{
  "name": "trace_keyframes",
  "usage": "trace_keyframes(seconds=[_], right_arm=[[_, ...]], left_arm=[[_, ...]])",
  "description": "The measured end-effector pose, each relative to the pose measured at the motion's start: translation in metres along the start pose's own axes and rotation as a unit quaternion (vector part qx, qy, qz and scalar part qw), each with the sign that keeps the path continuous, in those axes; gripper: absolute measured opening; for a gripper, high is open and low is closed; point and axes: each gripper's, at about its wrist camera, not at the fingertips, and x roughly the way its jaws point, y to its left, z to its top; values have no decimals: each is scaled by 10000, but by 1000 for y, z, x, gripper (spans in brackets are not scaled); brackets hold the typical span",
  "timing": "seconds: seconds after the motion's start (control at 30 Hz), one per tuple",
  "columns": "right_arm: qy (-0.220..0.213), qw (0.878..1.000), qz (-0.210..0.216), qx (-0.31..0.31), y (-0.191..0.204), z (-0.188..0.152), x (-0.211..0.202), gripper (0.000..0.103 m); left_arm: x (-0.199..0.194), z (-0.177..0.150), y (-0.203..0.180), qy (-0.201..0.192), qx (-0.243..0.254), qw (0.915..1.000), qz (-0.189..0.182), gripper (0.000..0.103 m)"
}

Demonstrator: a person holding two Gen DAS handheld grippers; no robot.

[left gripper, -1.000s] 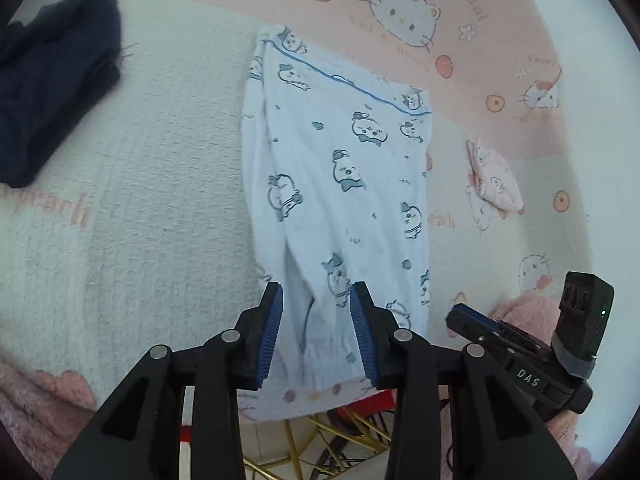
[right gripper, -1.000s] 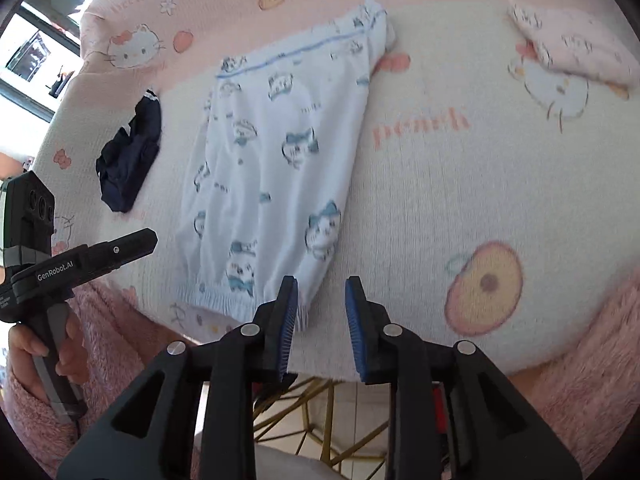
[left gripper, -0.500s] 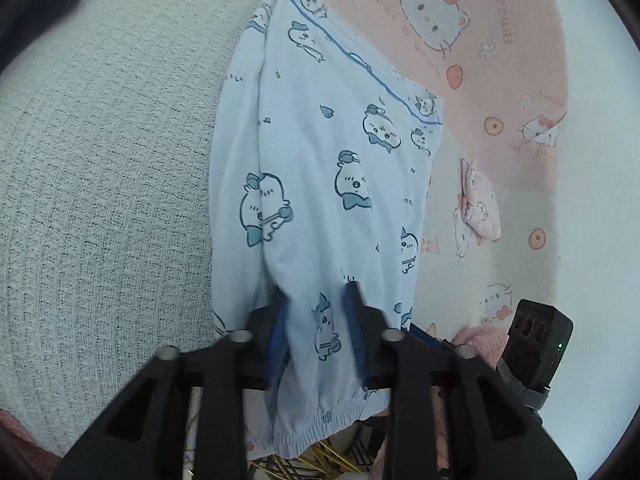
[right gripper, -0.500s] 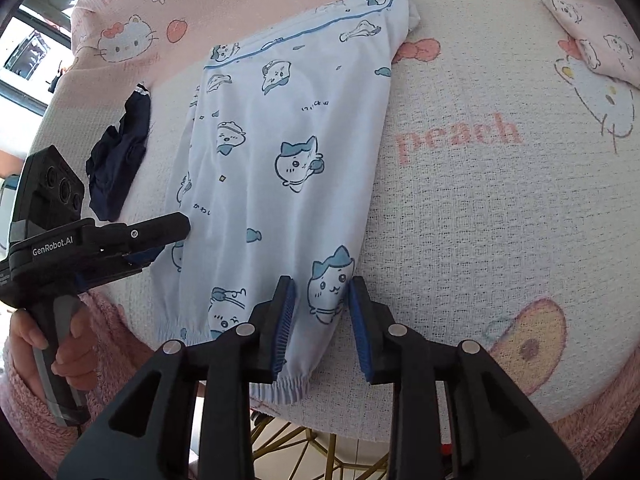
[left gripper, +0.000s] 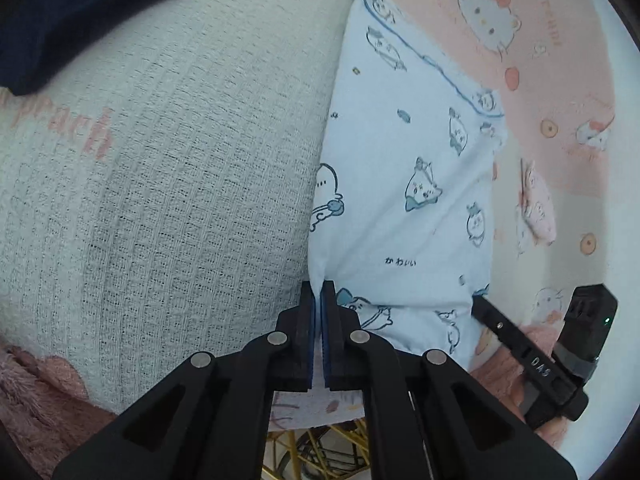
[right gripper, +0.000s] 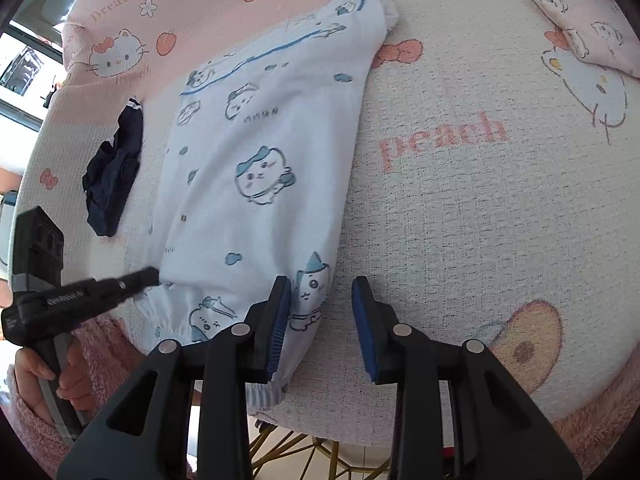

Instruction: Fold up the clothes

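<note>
Left wrist view shows the left gripper with its blue pads pressed together on a pinch of the light blue pyjama trousers, at the garment's side edge near the cuffed end. The cloth rises in a small ridge into the closed jaws. The trousers lie lengthwise on the blanket-covered table, their blue-piped waistband toward the far edge and their gathered cuffs at the near edge, where the blanket drops off.

In the right wrist view the right gripper stands over the opposite side edge of the trousers, close to the near edge of the table. Its jaws are partly apart and opening; the hem side of the cloth lies between and under them, against the left pad, while the right pad stands over bare blanket, clear of the garment. Nothing is clamped there.

A dark navy garment lies bunched beside the trousers toward the table's left side, apart from them. A small pink folded cloth rests at the far right corner. A hand in a fuzzy pink sleeve grips the left gripper's handle.
</note>
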Motion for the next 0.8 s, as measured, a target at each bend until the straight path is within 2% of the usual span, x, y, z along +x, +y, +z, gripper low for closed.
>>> trace_keyframes(seconds=[0.03, 0.1, 0.13, 0.17, 0.23, 0.3, 0.37, 0.4, 0.43, 0.5, 0.57, 0.63, 0.7, 0.8], right_arm=[[16, 9999, -132, -35, 0, 0, 0, 32], [-60, 9996, -261, -49, 1, -1, -5, 33], [-134, 9994, -306, -71, 2, -2, -9, 33], [-248, 9989, -348, -168, 5, -3, -13, 33], [-431, 9971, -412, -480, 17, -6, -19, 33], [-256, 9956, -435, -789, 32, -10, -11, 37], [-35, 9925, -558, -1084, 45, -15, -2, 38], [176, 9890, -839, -1202, 46, -20, 7, 38], [252, 9857, -1020, -1315, 46, -25, 10, 37], [196, 9867, -964, -1293, 42, -27, 0, 38], [143, 9917, -676, -1082, 34, -13, -12, 38], [-60, 9926, -718, -973, 27, 18, -21, 38], [-263, 9930, -759, -864, 21, 50, -29, 38], [-598, 9909, -964, -720, 16, 103, -35, 38]], left_arm=[[-5, 2, 0, -41, -65, 10000, 33, 8], [-22, 5, -12, -475, 231, 9981, 306, 29], [-31, 6, -19, -718, 432, 9957, 386, 34], [-34, 6, -25, -807, 575, 9946, 291, 38], [-32, 7, -34, -819, 746, 9938, 102, 39], [-17, 9, -34, -511, 744, 9959, 94, 39], [-6, 10, -32, -295, 770, 9960, 351, 39], [-1, 11, -31, -201, 784, 9957, 460, 39], [-5, 17, -32, -256, 812, 9957, 363, 39], [-14, 29, -34, -369, 872, 9953, 178, 39], [-21, 56, -39, -607, 1073, 9917, 353, 39], [-27, 87, -47, -882, 1311, 9854, 637, 39], [-26, 119, -52, -1111, 1475, 9798, 772, 39], [-17, 162, -52, -1110, 1612, 9781, 706, 39]])
